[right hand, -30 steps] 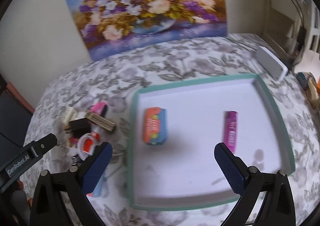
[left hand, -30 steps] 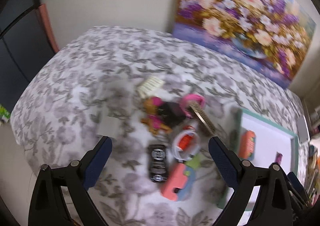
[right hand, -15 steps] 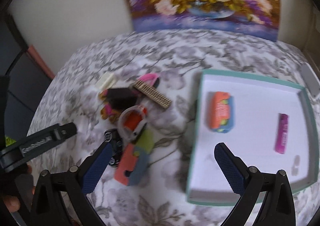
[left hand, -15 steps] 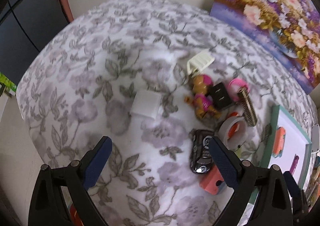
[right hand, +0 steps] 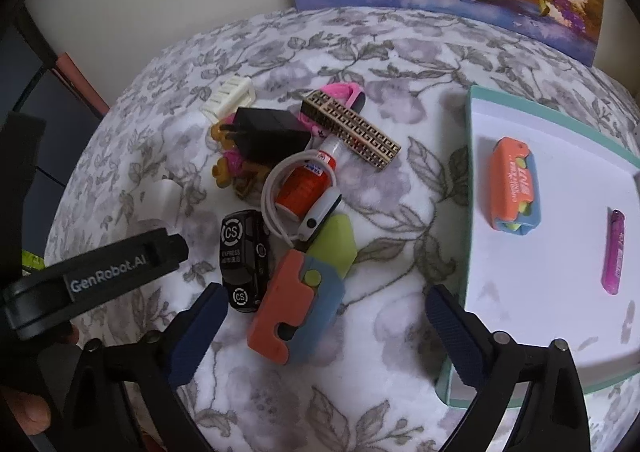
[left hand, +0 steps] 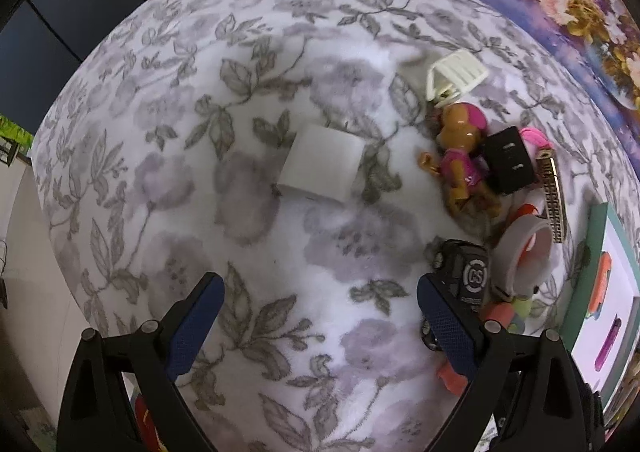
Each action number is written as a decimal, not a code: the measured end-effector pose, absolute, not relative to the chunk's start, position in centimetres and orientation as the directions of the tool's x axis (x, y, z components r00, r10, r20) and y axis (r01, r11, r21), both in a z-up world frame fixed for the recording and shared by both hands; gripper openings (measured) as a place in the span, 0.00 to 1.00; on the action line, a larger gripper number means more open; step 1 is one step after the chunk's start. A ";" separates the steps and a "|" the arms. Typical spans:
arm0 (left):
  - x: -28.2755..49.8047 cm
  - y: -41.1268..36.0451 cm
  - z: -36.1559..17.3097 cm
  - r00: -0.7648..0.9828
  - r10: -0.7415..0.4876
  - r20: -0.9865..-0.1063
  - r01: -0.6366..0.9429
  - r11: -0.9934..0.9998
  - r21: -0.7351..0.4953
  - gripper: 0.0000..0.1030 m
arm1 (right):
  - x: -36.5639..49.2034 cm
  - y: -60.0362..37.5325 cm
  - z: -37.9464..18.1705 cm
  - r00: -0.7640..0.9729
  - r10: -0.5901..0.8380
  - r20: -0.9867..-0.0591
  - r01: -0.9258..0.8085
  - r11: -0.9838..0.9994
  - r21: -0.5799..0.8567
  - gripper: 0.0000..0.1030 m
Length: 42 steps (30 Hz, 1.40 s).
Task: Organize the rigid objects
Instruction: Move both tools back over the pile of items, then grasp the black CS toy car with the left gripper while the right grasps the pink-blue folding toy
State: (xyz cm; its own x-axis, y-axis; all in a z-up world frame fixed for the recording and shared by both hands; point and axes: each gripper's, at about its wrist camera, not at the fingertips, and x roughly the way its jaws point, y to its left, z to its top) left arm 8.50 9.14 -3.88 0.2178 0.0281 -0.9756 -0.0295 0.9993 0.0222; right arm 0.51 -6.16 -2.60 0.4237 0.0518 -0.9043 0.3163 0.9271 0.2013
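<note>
We take the black toy car (right hand: 243,260) as our landmark on the floral-covered table (right hand: 400,51), and read the right wrist view from left to right.

Far left of the car, the left gripper (left hand: 316,316) enters as a black finger bar with white lettering, its tip just short of the car. In its own view its jaws stand wide apart over bare cloth, holding nothing. A white square box (left hand: 320,161) lies up the table from them, with the car's front just beside the right-hand jaw.

Up and left of the car lies a cream slatted clip (right hand: 229,97). Above the car sits a black plug adapter (right hand: 268,131), resting on a toy figure in pink (right hand: 230,165). Just right of the car, a white coiled cable (right hand: 280,207) rings a red-and-white tube (right hand: 308,179). Further up lies a gold-patterned bar (right hand: 350,129), with a pink band (right hand: 344,93) behind it.

Touching the car's lower right side is an orange-and-blue block with a green tip (right hand: 300,300). The right gripper (right hand: 322,326) hovers over this block, its jaws wide and just starting to close, pressing on nothing.

Well right of the car is the teal-rimmed white tray (right hand: 468,187). It holds an orange-and-blue case (right hand: 514,183) and, further right, a pink tube (right hand: 614,252).
</note>
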 end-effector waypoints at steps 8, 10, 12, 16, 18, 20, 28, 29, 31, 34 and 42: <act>8.6 10.0 -4.7 0.192 0.007 -0.981 -0.066 0.998 -0.006 0.94 | 1.4 -5.7 -4.6 0.363 0.043 -0.931 0.321 0.932 0.168 0.84; 8.6 10.1 -4.8 0.192 0.004 -0.981 -0.064 0.998 -0.009 0.94 | 1.5 -5.8 -5.1 0.354 0.055 -0.934 0.327 0.928 0.179 0.84; 8.8 10.4 -5.0 0.194 0.003 -0.981 -0.060 0.998 -0.009 0.94 | 1.6 -5.7 -5.4 0.351 0.063 -0.934 0.328 0.926 0.186 0.84; 8.9 10.1 -4.8 0.198 0.005 -0.980 -0.057 0.998 -0.007 0.94 | 1.7 -5.4 -5.3 0.346 0.048 -0.937 0.312 0.936 0.163 0.83; 8.8 9.9 -4.6 0.201 0.004 -0.980 -0.054 0.999 -0.007 0.94 | 1.6 -5.5 -5.3 0.342 0.056 -0.938 0.310 0.936 0.169 0.81; 8.7 9.6 -4.4 0.202 0.004 -0.979 -0.048 0.999 -0.006 0.94 | 1.6 -5.6 -5.2 0.334 0.059 -0.941 0.314 0.934 0.170 0.79; 8.6 8.6 -4.1 0.202 -0.006 -0.979 -0.034 0.999 -0.013 0.94 | 1.2 -6.0 -5.1 0.318 0.054 -0.947 0.327 0.931 0.163 0.73; 8.6 8.4 -4.0 0.202 -0.006 -0.979 -0.030 0.999 -0.012 0.94 | 1.3 -5.8 -5.2 0.318 0.050 -0.947 0.323 0.933 0.158 0.72; 8.6 8.1 -4.0 0.203 -0.004 -0.979 -0.024 1.000 -0.009 0.94 | 1.6 -5.5 -5.2 0.321 0.055 -0.946 0.305 0.939 0.158 0.64; 8.6 7.7 -3.8 0.208 -0.005 -0.978 -0.018 1.000 -0.009 0.94 | 2.1 -4.6 -5.3 0.314 0.024 -0.949 0.276 0.954 0.115 0.57; 8.5 6.9 -3.5 0.207 -0.063 -0.976 0.014 0.998 -0.062 0.94 | 1.9 -5.5 -5.3 0.311 0.023 -0.950 0.300 0.946 0.121 0.47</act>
State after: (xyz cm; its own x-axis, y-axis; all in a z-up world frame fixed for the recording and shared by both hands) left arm 8.48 6.87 -3.49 0.2067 -0.0635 -0.9763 0.0143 0.9980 -0.0619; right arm 1.89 -5.54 -5.26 0.3105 0.0227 -0.9503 0.2998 0.9464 0.1205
